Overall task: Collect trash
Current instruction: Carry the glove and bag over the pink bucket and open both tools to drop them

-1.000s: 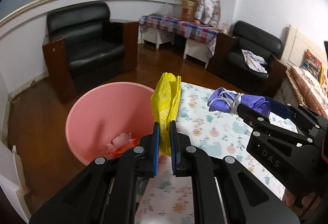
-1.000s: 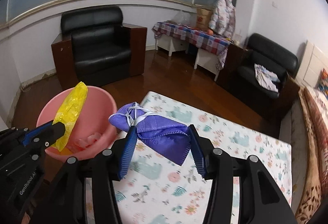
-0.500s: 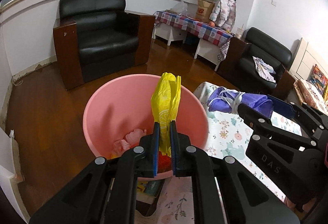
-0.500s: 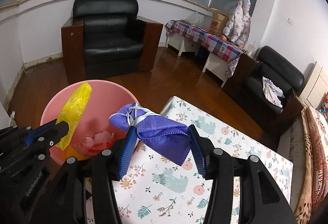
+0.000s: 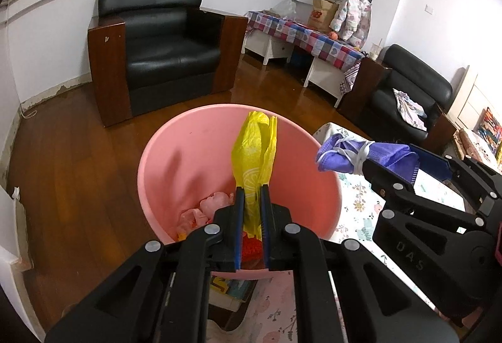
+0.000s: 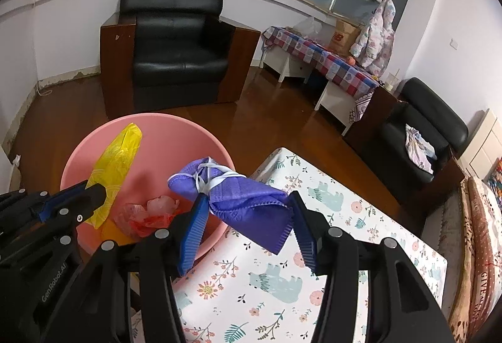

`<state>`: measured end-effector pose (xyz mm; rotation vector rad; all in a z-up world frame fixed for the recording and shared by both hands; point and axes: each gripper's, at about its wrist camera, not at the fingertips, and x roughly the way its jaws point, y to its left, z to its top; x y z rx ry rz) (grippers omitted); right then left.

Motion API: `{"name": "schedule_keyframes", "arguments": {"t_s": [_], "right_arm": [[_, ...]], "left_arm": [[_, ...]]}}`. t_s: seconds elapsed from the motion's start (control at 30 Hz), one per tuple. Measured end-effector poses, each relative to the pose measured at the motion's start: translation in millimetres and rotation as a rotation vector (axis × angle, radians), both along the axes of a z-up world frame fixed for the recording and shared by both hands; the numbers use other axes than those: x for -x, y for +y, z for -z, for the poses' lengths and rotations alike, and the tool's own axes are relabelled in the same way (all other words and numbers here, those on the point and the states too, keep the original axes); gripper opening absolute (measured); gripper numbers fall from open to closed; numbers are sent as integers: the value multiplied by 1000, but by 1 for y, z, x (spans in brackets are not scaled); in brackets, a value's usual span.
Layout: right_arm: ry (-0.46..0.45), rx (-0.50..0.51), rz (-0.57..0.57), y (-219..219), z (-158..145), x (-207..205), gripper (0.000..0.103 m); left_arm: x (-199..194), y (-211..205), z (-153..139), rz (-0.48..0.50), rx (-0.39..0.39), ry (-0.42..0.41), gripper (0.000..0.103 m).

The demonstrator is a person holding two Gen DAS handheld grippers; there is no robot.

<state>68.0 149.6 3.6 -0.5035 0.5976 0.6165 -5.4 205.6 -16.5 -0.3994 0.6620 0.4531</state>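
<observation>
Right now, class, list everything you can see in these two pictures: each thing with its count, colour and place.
Round plastic basin: one, pink, on the floor beside the table.
Crumpled wrappers: several, red and pink, in the basin's bottom.
Thin plastic bag: one, yellow, above the basin.
Folded face mask: one, purple, white straps, over the basin's rim.
Floral cloth-covered table: one, white.
Leather armchairs: two, black, along the walls.
Checked-cloth side table: one, by the far wall.
Left hand-held gripper: black, shut on the bag.
Right hand-held gripper: black, shut on the mask.
</observation>
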Motion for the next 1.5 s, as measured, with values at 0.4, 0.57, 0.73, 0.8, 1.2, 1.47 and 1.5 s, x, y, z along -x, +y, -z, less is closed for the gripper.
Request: {"name": "schedule_keyframes", "arguments": {"t_s": [0.4,0.57,0.73,0.8,1.2,1.47,1.5], "right_arm": [[-20,14,-25,13,3,3,53],[-30,14,-35,14,3,4,54],[-37,13,-42,15,5,6,56],[-42,11,-43,17,4,7,56],[-63,-15,-52,16,-5,14,62],[-61,-43,-35,3,-14,18,62],[-61,-46,-31,1,-15,18,62]], "left_arm": [[1,8,3,-29,6,5,9],[1,9,5,-39,3,9,9],[4,15,6,-56,11,7,10],[5,16,7,-57,13,9,13],[11,18,0,-79,10,0,38],[15,7,-9,-65,-16,-13,38],[15,5,-10,-63,-20,-14,38]]}}
